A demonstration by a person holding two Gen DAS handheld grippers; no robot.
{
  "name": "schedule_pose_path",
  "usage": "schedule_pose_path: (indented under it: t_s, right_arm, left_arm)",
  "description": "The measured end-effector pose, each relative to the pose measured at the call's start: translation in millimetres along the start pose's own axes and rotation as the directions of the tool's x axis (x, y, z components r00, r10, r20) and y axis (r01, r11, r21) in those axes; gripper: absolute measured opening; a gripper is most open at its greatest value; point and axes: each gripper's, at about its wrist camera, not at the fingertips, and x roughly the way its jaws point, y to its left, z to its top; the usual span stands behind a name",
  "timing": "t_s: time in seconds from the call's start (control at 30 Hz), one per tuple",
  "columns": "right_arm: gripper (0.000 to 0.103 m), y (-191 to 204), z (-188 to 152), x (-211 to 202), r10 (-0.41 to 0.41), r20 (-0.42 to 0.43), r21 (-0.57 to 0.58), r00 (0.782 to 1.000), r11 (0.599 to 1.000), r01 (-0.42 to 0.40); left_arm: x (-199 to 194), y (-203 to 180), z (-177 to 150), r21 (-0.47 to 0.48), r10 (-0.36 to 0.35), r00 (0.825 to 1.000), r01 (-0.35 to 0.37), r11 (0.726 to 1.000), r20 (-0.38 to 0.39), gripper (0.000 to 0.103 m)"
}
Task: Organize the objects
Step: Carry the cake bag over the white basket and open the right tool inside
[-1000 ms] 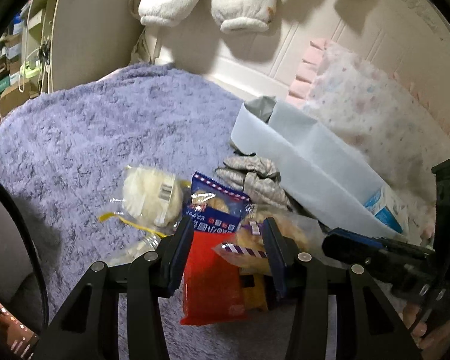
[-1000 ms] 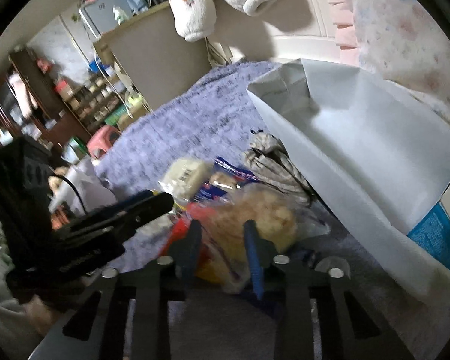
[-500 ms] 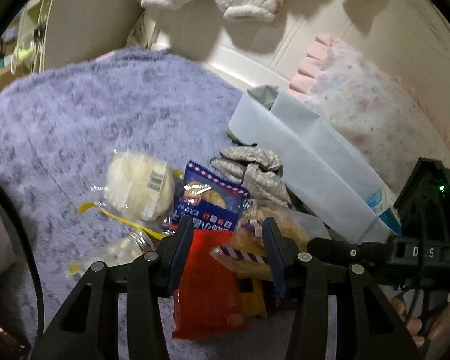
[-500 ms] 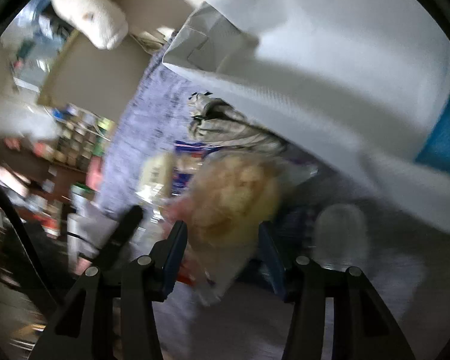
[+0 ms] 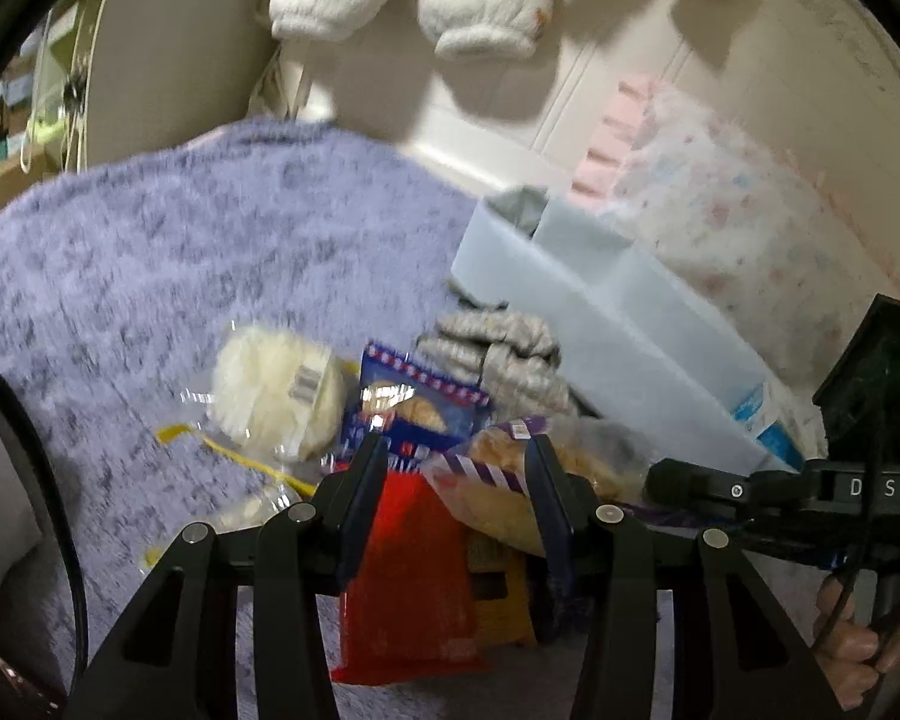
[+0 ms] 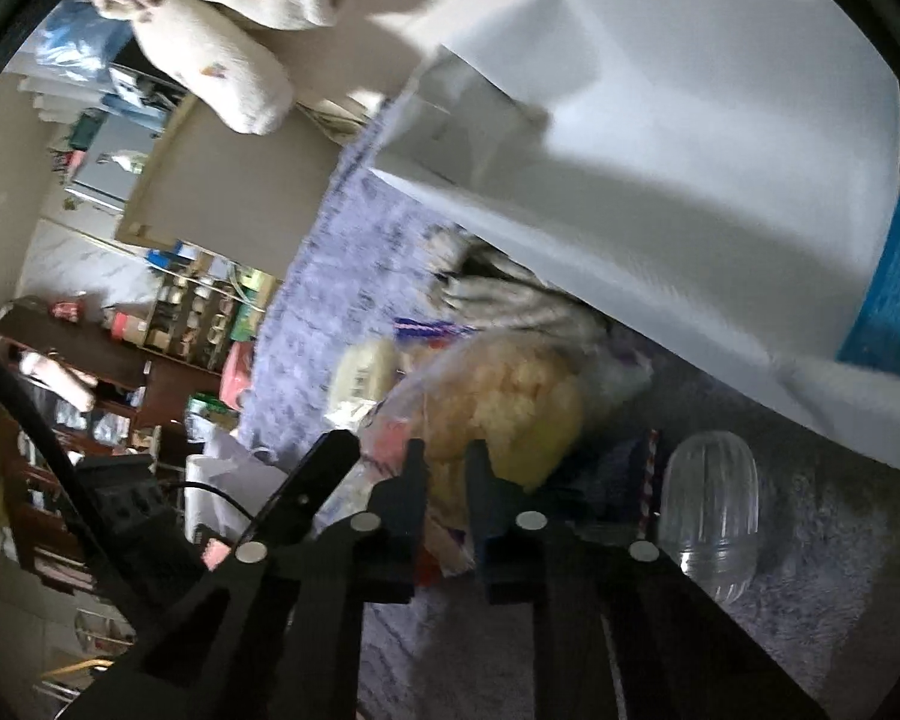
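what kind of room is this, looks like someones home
Most likely a bedroom in a home, worked on a bed: a fuzzy purple blanket covers the surface, a floral pillow leans on a pale headboard, and cluttered shelves stand behind.

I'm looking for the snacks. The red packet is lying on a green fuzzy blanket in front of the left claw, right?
Not quite. The red packet does lie in front of the left claw, but the fuzzy blanket is purple, not green. The left wrist view shows it.

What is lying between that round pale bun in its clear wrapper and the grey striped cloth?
In the left wrist view, a blue snack packet lies between the bun and the striped cloth, on the purple blanket.
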Motion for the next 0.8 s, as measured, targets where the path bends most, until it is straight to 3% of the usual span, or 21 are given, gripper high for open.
schedule_pose_path:
  t_s: [0.17, 0.33, 0.4, 0.47, 0.53, 0.6, 0.63, 0.67, 0.7, 0.77, 0.8]
  right_arm:
    - [0.007, 12, 0, -15, 0.080, 0.031, -0.019, 0.996, 0.997, -0.079]
    - [0.004, 26, -1, -30, 0.155, 0.079, -0.033, 0.985, 0.988, -0.152]
    - [0.002, 30, -2, -43, 0.260, 0.108, -0.038, 0.959, 0.965, -0.258]
    - [0.002, 38, -2, -58, 0.318, 0.138, -0.069, 0.938, 0.948, -0.311]
    - [0.003, 53, -4, -73, 0.285, 0.171, -0.156, 0.943, 0.953, -0.259]
    - [0.005, 68, -9, -79, 0.166, 0.175, -0.233, 0.970, 0.965, -0.123]
    - [0.006, 69, -11, -78, 0.109, 0.171, -0.237, 0.979, 0.969, -0.067]
    - [0.012, 71, -12, -73, 0.027, 0.152, -0.229, 0.988, 0.973, 0.008]
    - [0.026, 70, -11, -65, -0.040, 0.125, -0.211, 0.991, 0.975, 0.066]
    - [0.043, 59, -9, -48, -0.125, 0.061, -0.155, 0.990, 0.979, 0.133]
    - [0.043, 49, -7, -38, -0.151, 0.025, -0.115, 0.988, 0.982, 0.153]
  left_arm:
    - [-32, -4, 9, 0.004, -0.063, 0.990, 0.063, 0.998, 0.130, 0.046]
    - [-67, -5, 20, -0.002, -0.120, 0.960, 0.125, 0.992, 0.255, 0.046]
    - [-79, -6, 22, 0.011, -0.137, 0.943, 0.141, 0.990, 0.304, 0.046]
    - [-85, -9, 24, 0.031, -0.148, 0.934, 0.146, 0.989, 0.325, 0.047]
    - [-82, -11, 25, 0.042, -0.142, 0.941, 0.136, 0.990, 0.307, 0.047]
    - [-68, -12, 25, 0.041, -0.114, 0.961, 0.107, 0.993, 0.252, 0.047]
    - [-55, -12, 25, 0.035, -0.092, 0.978, 0.087, 0.996, 0.189, 0.047]
    - [-46, -11, 25, 0.030, -0.090, 0.986, 0.086, 0.996, 0.142, 0.047]
    - [-34, -10, 25, 0.017, -0.090, 0.993, 0.089, 0.996, 0.078, 0.047]
    - [-16, -4, 22, -0.021, -0.094, 0.995, 0.094, 0.995, -0.013, 0.047]
    - [-9, -1, 21, -0.038, -0.105, 0.993, 0.103, 0.994, -0.052, 0.047]
